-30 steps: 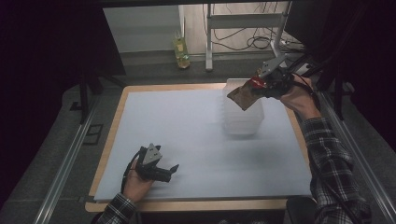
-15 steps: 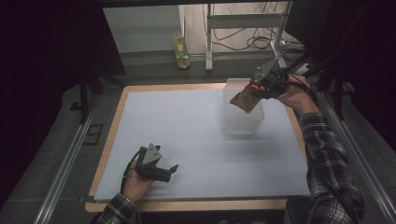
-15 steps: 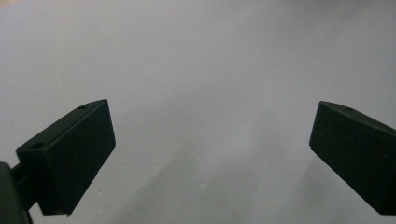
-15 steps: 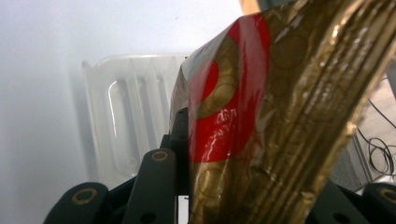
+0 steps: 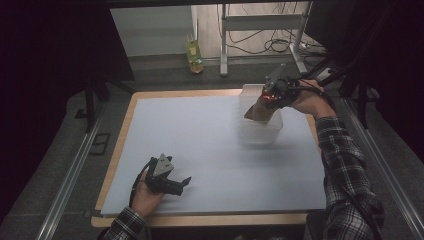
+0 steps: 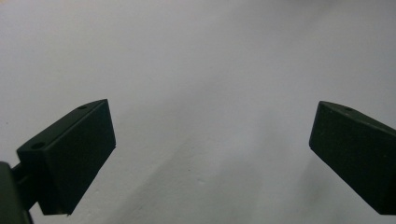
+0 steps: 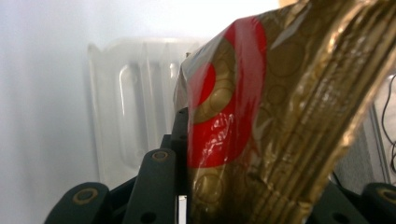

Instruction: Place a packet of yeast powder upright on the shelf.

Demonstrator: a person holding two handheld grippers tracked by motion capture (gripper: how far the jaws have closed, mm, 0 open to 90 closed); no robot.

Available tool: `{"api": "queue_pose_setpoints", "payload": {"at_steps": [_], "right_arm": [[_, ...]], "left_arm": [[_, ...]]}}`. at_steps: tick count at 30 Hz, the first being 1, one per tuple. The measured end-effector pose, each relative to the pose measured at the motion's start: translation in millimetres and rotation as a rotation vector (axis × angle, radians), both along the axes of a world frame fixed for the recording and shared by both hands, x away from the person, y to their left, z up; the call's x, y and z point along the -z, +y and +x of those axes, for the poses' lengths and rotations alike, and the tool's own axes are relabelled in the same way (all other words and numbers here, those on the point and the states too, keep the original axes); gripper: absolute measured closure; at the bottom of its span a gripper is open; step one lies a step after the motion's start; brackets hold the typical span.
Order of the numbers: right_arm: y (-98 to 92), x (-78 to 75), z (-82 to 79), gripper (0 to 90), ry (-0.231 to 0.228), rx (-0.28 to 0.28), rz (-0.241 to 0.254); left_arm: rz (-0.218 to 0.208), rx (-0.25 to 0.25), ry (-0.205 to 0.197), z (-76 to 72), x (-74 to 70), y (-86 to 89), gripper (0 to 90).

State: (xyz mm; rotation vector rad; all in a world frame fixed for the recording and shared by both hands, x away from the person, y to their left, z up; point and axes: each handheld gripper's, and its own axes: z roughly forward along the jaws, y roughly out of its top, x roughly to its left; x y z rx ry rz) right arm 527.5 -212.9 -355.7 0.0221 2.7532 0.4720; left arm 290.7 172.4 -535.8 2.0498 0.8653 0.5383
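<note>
right tool: clamped on crinkled gold-and-red foil packet, above clear ribbed plastic tub | left tool: jaws apart, empty, on white worktop

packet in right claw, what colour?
Gold foil packet with red patches and faint circle print; right gripper view shows it best.

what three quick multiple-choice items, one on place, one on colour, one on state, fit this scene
1. Where is the clear plastic container?
A. far right part of the table
B. near left corner
C. on the floor

2. What colours is the packet?
A. blue and white
B. gold and red
C. plain green

3. How is the left hand-held gripper?
A. shut on the packet
B. shut on the container
C. open, holding nothing

Answers: 1 A, the high view shows it there under the right hand-held gripper. 2 B, the right gripper view shows gold foil with red. 3 C, its jaws stand apart over the bare table.
</note>
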Motion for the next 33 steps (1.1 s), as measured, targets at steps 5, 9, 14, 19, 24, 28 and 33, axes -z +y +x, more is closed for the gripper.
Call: {"api": "queue_pose_setpoints", "payload": {"at_steps": [5, 9, 14, 19, 24, 28, 33], "right_arm": [[9.4, 13.9, 8.4, 70.5, 0.029, 0.008, -0.059], [14.7, 22.1, 12.7, 70.4, 0.046, 0.013, -0.079], [22.7, 35.3, 17.4, 68.8, 0.072, 0.026, -0.047], [20.8, 32.8, 15.9, 64.2, 0.095, 0.057, -0.029], [19.7, 30.9, 14.8, 60.0, 0.095, 0.063, 0.005], [20.8, 29.5, 12.0, 54.9, 0.097, 0.077, 0.029], [20.1, 26.8, 10.2, 47.1, 0.074, 0.093, 0.071]], "left_arm": [[0.008, 0.005, 0.004, 0.3, 0.4, -0.1, 0.6], [0.014, 0.009, 0.005, 0.4, 0.4, -0.3, 0.6], [0.015, 0.007, 0.007, 0.3, 0.6, -0.3, 0.6], [0.015, 0.008, 0.007, 0.4, 0.6, -0.5, 0.6], [0.012, 0.008, 0.006, 0.1, 0.8, -1.4, 0.6], [0.013, 0.009, 0.006, 0.2, 0.8, -1.6, 0.6], [0.013, 0.009, 0.005, 0.2, 0.8, -1.6, 0.6]]}}
